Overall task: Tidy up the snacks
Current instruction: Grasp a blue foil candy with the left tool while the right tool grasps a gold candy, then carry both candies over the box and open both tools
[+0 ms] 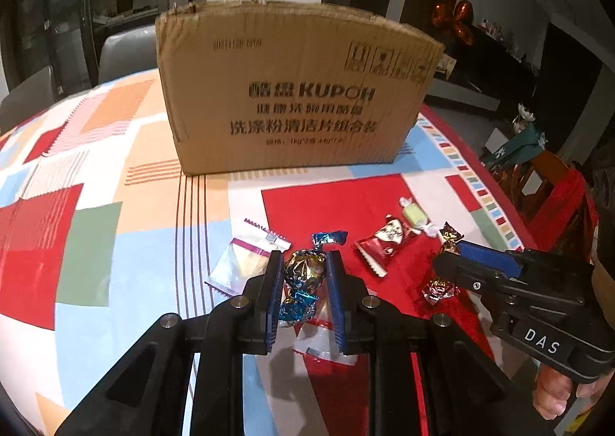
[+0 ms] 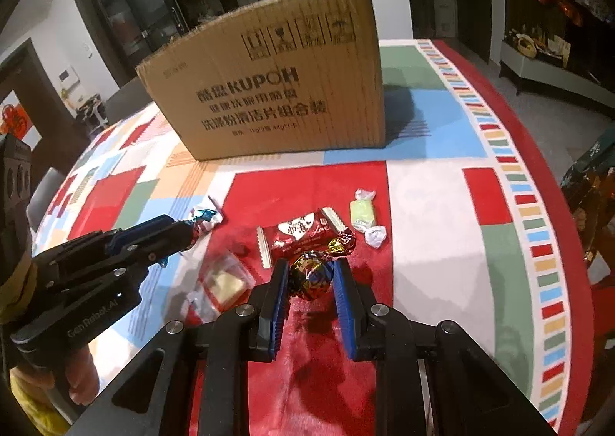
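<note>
My left gripper (image 1: 303,263) is shut on a gold candy with blue foil twists (image 1: 305,274), held above the table; it also shows in the right wrist view (image 2: 180,240). My right gripper (image 2: 310,267) is shut on a gold candy with red foil twists (image 2: 313,276); it also shows in the left wrist view (image 1: 447,257). On the cloth lie a red heart-print packet (image 2: 303,234), a pale green wrapped candy (image 2: 363,215) and a clear packet with a yellow square (image 2: 225,282). A brown cardboard box (image 1: 296,90) stands behind them.
The table carries a patchwork cloth (image 1: 115,174) in red, blue, orange and green. Another clear packet (image 1: 246,263) lies left of my left gripper. Chairs (image 1: 127,51) stand behind the table, and a red chair (image 1: 557,197) is at the right edge.
</note>
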A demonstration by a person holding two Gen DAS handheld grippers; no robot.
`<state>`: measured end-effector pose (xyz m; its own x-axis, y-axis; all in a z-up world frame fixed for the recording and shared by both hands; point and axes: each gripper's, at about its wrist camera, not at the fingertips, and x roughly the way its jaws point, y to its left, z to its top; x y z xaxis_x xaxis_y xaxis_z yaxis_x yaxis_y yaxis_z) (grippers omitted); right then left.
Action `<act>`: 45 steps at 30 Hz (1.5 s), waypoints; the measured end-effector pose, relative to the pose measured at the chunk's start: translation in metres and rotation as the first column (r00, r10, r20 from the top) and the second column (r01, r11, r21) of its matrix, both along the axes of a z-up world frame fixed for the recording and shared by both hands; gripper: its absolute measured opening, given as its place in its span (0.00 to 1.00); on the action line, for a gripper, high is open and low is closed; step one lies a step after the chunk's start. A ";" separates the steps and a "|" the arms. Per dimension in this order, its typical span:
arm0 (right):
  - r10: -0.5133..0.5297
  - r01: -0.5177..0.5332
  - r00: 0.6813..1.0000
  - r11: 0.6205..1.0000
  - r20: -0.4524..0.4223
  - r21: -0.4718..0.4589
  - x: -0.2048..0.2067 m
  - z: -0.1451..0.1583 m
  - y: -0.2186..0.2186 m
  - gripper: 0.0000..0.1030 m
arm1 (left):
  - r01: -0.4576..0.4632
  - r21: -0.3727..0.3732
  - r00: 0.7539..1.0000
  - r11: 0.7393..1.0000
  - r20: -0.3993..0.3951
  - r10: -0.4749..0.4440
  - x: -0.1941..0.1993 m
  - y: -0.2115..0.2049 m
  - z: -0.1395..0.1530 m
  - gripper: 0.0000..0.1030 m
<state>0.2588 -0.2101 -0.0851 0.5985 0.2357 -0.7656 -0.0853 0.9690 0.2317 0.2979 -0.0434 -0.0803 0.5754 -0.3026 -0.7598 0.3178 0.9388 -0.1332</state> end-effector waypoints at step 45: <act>0.059 -0.056 0.928 0.998 0.369 -0.018 0.063 0.172 0.001 0.24 | -0.038 -0.066 0.946 0.997 0.318 0.057 0.045 0.014 0.177 0.22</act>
